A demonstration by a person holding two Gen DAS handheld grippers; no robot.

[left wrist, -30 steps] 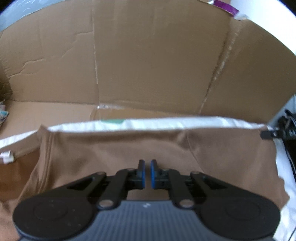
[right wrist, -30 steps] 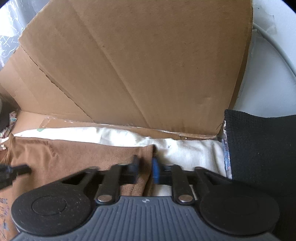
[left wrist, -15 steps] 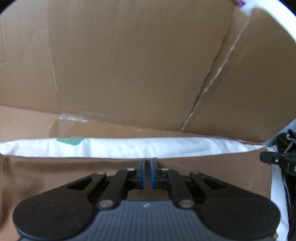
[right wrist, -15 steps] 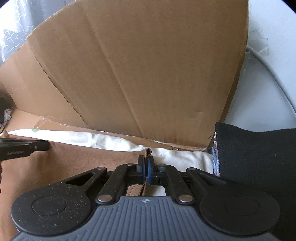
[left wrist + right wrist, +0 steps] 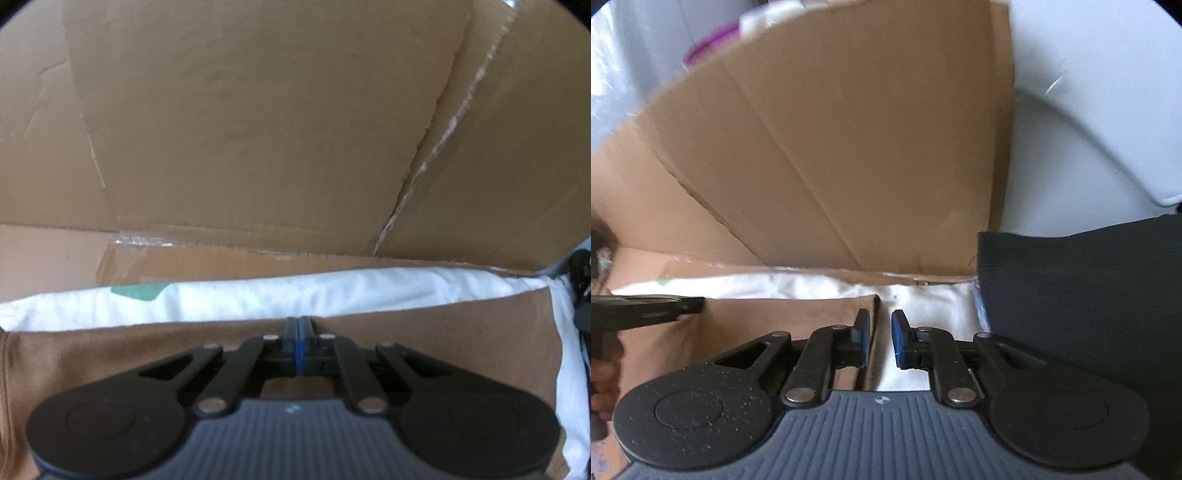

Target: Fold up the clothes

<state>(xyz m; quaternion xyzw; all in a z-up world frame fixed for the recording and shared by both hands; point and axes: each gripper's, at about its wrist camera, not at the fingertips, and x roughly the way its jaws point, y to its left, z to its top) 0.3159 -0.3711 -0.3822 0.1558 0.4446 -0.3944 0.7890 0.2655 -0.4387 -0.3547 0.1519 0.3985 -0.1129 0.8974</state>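
Observation:
A brown garment (image 5: 443, 332) lies flat on a white cloth (image 5: 295, 295), its far edge running straight across. My left gripper (image 5: 299, 323) is shut at that far edge, apparently pinching the brown fabric. In the right wrist view the same brown garment (image 5: 775, 321) ends at a corner close to my right gripper (image 5: 881, 332). That gripper is open, one finger over the brown corner and the other over the white cloth (image 5: 923, 302); nothing is held. The left gripper (image 5: 646, 314) reaches in from the left, with a hand (image 5: 602, 384) behind it.
Tall cardboard walls (image 5: 258, 129) (image 5: 831, 147) stand close behind the cloths. A black knitted fabric (image 5: 1071, 288) lies at the right. A white curved surface (image 5: 1089, 129) is beyond it. A green patch (image 5: 136, 291) marks the white cloth.
The brown garment's raised edge came down flat near the far side. My right gripper, shut on the corner half a second ago, has opened. The left jaws closed fully.

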